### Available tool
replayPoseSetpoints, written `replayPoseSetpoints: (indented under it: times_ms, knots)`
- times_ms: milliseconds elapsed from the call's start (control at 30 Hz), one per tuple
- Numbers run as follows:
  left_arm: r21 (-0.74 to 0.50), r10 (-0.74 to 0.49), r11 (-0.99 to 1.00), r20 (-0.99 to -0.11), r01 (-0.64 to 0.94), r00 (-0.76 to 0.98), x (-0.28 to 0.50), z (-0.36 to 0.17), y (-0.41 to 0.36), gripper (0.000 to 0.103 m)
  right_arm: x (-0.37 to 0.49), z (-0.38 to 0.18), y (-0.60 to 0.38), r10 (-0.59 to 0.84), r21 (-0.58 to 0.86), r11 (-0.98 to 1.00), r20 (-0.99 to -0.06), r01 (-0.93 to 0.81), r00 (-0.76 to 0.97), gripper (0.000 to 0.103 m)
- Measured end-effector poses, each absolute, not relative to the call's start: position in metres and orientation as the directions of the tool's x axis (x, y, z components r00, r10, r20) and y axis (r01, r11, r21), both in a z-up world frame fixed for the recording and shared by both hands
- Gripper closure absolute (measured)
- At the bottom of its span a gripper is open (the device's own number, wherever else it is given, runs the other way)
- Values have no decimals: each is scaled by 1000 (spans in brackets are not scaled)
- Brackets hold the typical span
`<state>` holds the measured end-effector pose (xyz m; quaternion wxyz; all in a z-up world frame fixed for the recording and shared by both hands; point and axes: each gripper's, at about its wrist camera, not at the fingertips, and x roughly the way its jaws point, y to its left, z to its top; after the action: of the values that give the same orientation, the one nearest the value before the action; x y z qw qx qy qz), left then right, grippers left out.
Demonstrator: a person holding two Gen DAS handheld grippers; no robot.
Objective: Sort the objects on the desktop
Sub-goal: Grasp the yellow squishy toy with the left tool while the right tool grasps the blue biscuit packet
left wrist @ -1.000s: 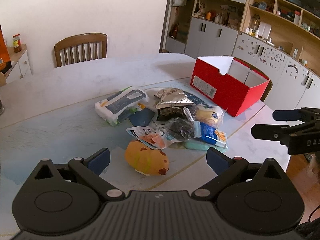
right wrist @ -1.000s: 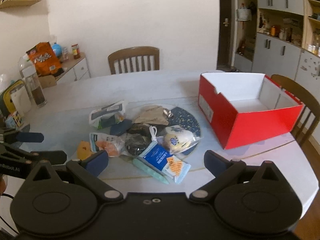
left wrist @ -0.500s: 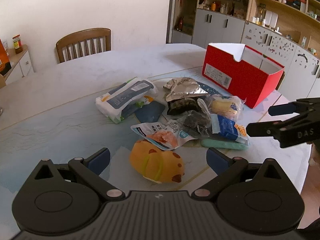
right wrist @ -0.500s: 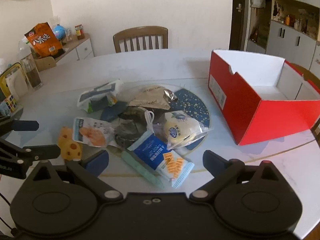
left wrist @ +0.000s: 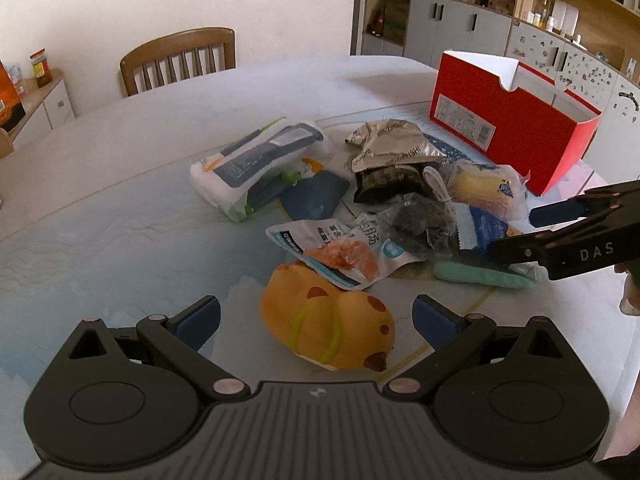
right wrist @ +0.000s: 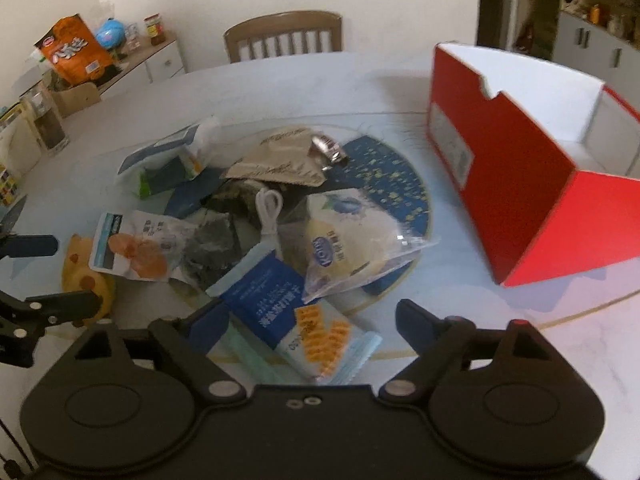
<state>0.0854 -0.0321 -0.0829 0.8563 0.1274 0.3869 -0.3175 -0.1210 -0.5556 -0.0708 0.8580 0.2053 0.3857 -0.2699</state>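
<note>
A yellow spotted plush toy [left wrist: 328, 324] lies on the table between the fingers of my left gripper [left wrist: 316, 320], which is open and not pressing on it. My right gripper [right wrist: 312, 320] hovers over a blue and white packet [right wrist: 288, 304]. Its jaws are closing with the packet between them, and the pads are not on it. Both lie at the near edge of a pile holding a bread bag [right wrist: 348, 240], a snack pouch [left wrist: 344, 252], a foil bag [left wrist: 392, 144] and a tissue pack [left wrist: 256, 160]. An open red box [right wrist: 520, 184] stands to the right.
A round blue mat [right wrist: 384, 184] lies under part of the pile. A wooden chair [left wrist: 180, 60] stands behind the table. A side cabinet with an orange bag [right wrist: 76, 56] is at the far left and grey cupboards [left wrist: 460, 20] are at the back right.
Both grippers have come down and closer to the pile. The yellow toy now lies between the left fingers. The right jaws have narrowed over the blue packet.
</note>
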Motion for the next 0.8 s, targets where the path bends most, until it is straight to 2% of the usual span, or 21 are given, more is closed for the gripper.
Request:
replayPoseSetpoints:
  times_ms: [167,267,367,467,600,800]
  knots:
    - [-32,-455,743,-757,669,469,88,-88,-33,1,-113,-77,-560,-289,140,780,-784,610,549,21]
    - [-31,-456,734,-762,678,459,89,-90,-34,1,-111,-80,-561,-278,139,784,-792,604,543,27]
    - [-37,-464,723,-766,690,445,89,-92,-33,5,-112,-79,-562,-277,146,781,-791,607,546,34]
    - [-50,-475,714,-767,698,431,90,-93,-33,16,-112,-78,-561,-275,144,786,-791,601,547,40]
    - [-47,-488,692,-766,720,419,89,-93,-34,18,-110,-77,-559,-298,146,758,-790,636,535,47]
    - [-53,-539,567,-778,822,322,88,-94,-36,31,-111,-72,-553,-330,114,753,-787,649,521,56]
